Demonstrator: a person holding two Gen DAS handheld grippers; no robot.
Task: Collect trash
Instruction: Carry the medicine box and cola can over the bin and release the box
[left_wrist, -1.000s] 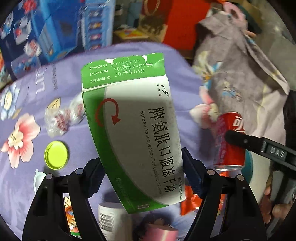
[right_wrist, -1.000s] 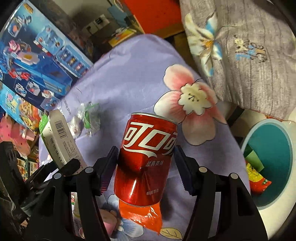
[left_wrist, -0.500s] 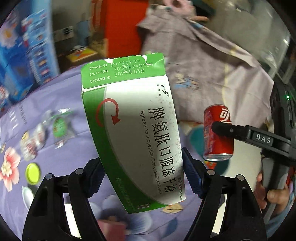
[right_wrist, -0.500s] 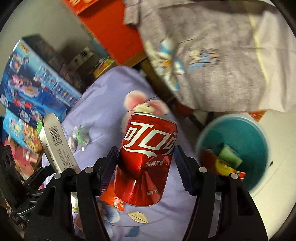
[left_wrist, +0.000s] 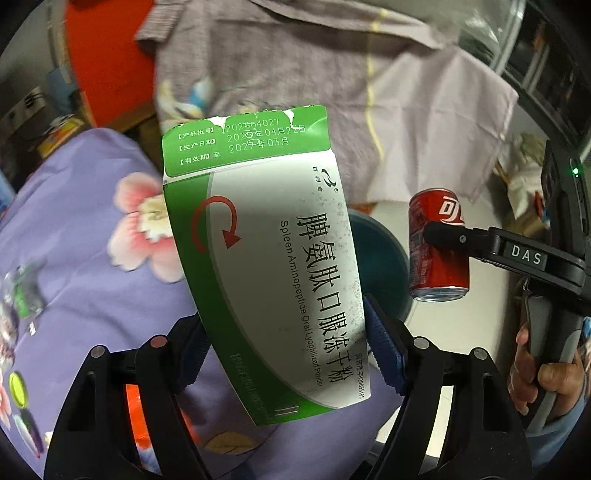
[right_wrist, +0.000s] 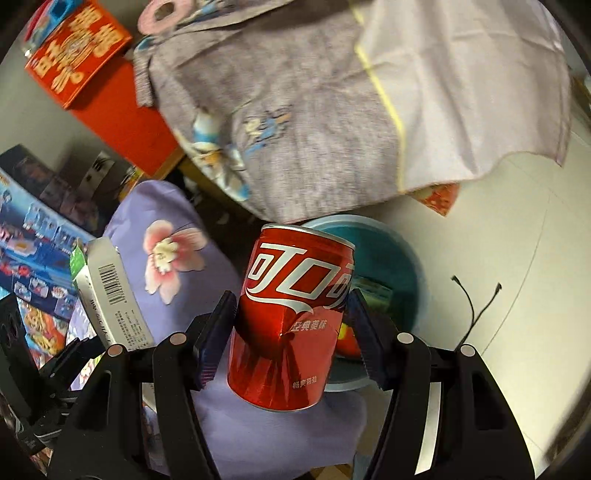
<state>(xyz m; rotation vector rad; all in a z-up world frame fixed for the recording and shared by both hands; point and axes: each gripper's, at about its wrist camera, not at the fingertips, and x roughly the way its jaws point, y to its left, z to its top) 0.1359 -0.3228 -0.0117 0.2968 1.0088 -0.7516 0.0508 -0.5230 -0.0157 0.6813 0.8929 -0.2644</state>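
Right now my left gripper (left_wrist: 284, 339) clamps a flat, glossy green-and-white cardboard box (left_wrist: 258, 258) while my right gripper (right_wrist: 291, 332) squeezes a dented red aluminium can (right_wrist: 291, 317), both held above the purple floral cloth (right_wrist: 177, 221) beside the round teal bin (right_wrist: 402, 266).

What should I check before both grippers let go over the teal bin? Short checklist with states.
1. Left gripper clamped on the green-and-white box: ok, pads press both edges.
2. Right gripper clamped on the red can: ok, pads press both sides; can is dented.
3. Teal bin in view and open: ok, some trash already inside.
4. Can over the bin opening: not ok, the can's foot hangs over the purple floral cloth; the bin sits behind it.
5. Box over the bin opening: cannot tell, the box hides most of the bin in the left wrist view.
6. Black cable on the floor, apart from the bin: ok.
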